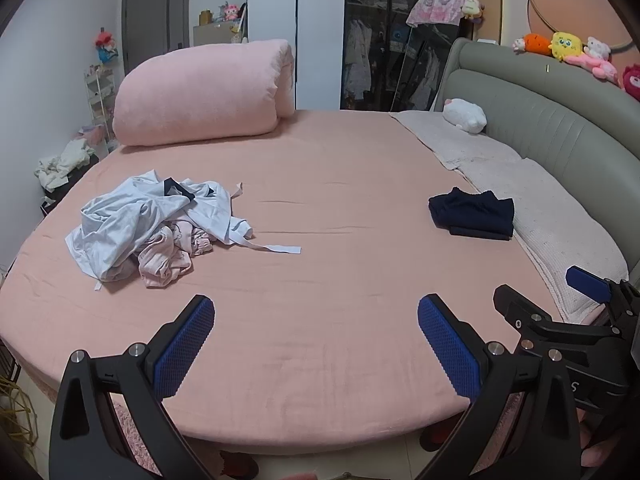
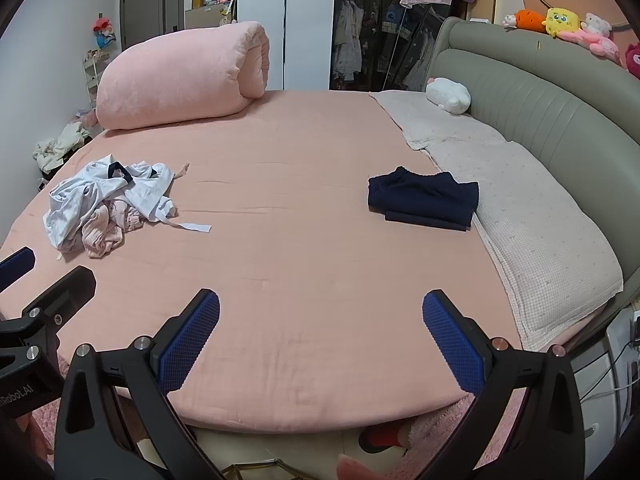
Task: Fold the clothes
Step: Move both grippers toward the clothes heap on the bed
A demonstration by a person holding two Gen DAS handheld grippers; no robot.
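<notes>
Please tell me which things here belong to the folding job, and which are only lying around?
For the job:
- heap of unfolded clothes
- folded navy garment
- left gripper and right gripper, jaws open, empty

Lying about:
- rolled pink quilt
- white plush
- toys on headboard

Wide bare stretch of pink bed (image 1: 320, 280) straight ahead of my left tongs (image 1: 316, 320) and right tongs (image 2: 320, 316), both spread wide, nothing between the pads. Crumpled clothes pile (image 1: 156, 224) blocks far left, its loose strap trailing toward the middle. Folded navy garment (image 2: 424, 200) sits right, touching the quilted pad (image 2: 540, 248) along the grey headboard (image 2: 560, 120). Rolled pink duvet (image 1: 200, 92) closes off the back-left edge. Clear lane between pile and navy garment.
</notes>
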